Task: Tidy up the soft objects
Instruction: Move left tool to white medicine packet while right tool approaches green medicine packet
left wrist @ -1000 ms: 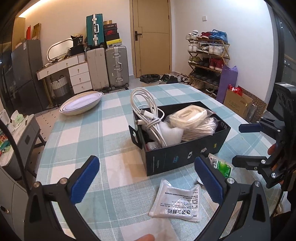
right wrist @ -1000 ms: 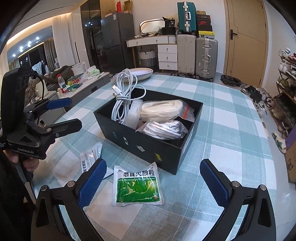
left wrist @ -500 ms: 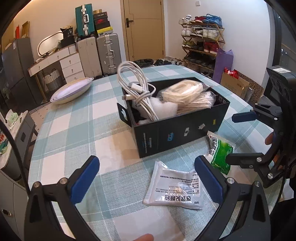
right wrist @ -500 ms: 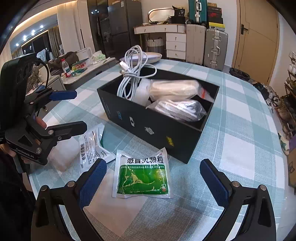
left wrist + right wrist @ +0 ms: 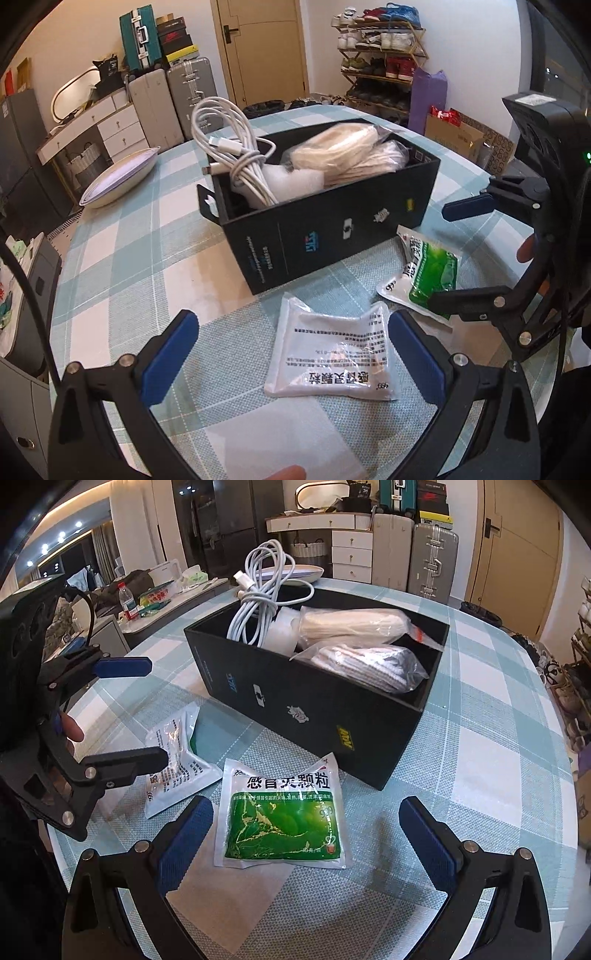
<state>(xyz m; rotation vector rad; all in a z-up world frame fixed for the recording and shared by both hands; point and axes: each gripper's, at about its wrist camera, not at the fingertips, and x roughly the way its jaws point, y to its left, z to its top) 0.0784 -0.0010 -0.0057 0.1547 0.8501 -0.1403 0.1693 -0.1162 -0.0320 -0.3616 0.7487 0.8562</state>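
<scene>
Hovering over two sachets on the table, both hand-held grippers spread wide, grasping nothing. Green sachet [image 5: 282,818] lies centre-low between the right hand-held gripper [image 5: 301,840] fingers, long axis toward the box [image 5: 317,716]. White sachet [image 5: 334,356] sits under the left hand-held gripper [image 5: 291,356].

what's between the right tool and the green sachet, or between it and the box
Nothing visible. The right tool hangs open over the green sachet, which lies flat on the tablecloth just in front of the black box. The only hurdle is the box's near wall; the white sachet lies off to the side.
</scene>
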